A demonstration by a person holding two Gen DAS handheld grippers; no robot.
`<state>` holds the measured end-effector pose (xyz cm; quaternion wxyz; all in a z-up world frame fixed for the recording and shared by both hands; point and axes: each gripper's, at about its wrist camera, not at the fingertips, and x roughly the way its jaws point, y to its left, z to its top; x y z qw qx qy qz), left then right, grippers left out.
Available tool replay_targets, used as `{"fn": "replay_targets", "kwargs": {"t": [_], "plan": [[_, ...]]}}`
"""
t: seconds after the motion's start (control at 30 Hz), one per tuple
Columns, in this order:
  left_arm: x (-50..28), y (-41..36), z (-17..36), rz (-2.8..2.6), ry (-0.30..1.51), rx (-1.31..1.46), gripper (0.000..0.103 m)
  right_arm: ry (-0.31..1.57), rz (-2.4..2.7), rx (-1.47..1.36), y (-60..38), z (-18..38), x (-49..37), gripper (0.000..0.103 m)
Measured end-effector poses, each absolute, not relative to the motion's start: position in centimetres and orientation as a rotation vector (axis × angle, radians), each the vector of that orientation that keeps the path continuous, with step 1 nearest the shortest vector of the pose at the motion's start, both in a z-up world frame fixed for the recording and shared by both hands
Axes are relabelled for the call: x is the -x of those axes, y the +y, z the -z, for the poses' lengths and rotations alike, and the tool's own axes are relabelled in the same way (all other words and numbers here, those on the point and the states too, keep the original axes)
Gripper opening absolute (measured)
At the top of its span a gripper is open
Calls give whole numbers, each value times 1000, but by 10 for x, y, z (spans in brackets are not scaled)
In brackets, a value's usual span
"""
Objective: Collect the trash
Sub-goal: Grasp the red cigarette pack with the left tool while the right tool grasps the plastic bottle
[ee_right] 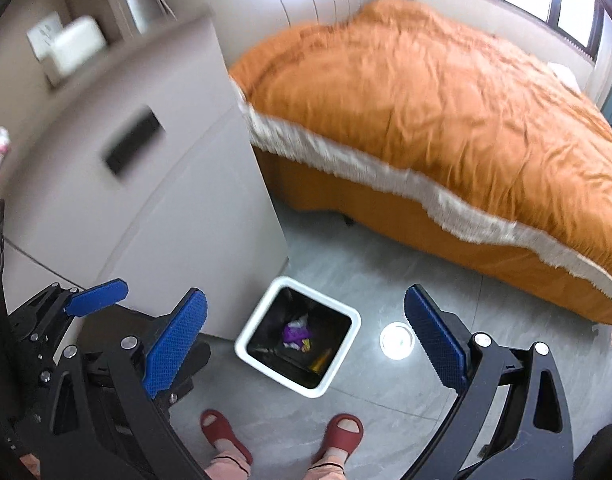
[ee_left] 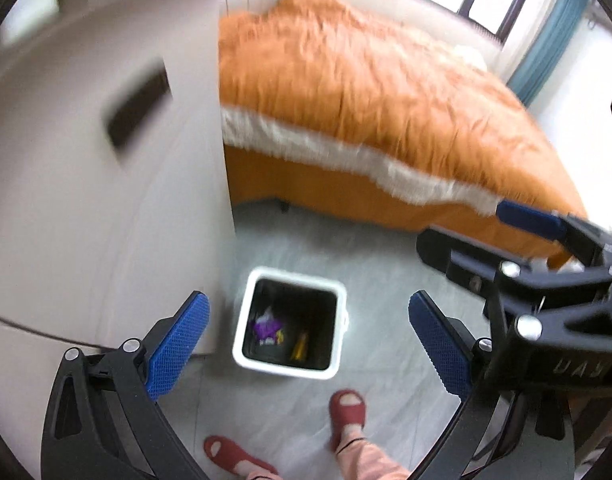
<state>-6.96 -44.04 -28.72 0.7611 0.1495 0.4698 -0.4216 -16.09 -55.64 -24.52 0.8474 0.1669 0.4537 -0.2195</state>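
A white square trash bin (ee_left: 242, 344) with a black liner stands on the grey floor beside a white cabinet; it also shows in the right wrist view (ee_right: 246, 344). Inside lie a purple wrapper (ee_left: 266, 326) (ee_right: 293, 334), a yellow item (ee_left: 300, 346) (ee_right: 321, 359) and other scraps. My left gripper (ee_left: 308, 344) is open and empty, high above the bin. My right gripper (ee_right: 305, 346) is open and empty, also above the bin. The right gripper shows at the right of the left view (ee_left: 462, 232), the left gripper at the left of the right view (ee_right: 122, 292).
A white cabinet (ee_left: 98, 184) (ee_right: 118, 184) with a dark slot stands left of the bin. A bed with an orange cover (ee_left: 366, 92) (ee_right: 446, 112) fills the back right. The person's feet in red slippers (ee_left: 348, 410) (ee_right: 340, 436) stand near the bin. A round floor drain (ee_right: 396, 340) lies right of the bin.
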Motion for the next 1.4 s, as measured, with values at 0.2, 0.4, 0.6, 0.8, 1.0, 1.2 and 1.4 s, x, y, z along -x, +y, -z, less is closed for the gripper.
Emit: {"fn": "replay_targets", "kwargs": {"t": [0.2, 0.4, 0.6, 0.8, 1.0, 1.2, 1.4], "plan": [[73, -400, 194, 871, 896, -247, 98, 850, 404, -343, -531, 166, 164, 98], [58, -334, 142, 746, 796, -194, 98, 779, 236, -263, -479, 109, 129, 98], [27, -244, 114, 566, 728, -186, 98, 750, 13, -133, -402, 80, 73, 98], [-7, -146, 106, 419, 675, -227, 98, 773, -169, -62, -331, 69, 22, 98], [-41, -90, 116, 431, 696, -295, 98, 832, -307, -99, -282, 86, -35, 98], [-65, -88, 138, 486, 695, -432, 98, 948, -379, -129, -265, 124, -87, 98], [-91, -89, 156, 565, 737, -472, 98, 980, -447, -160, -254, 144, -118, 98]]}}
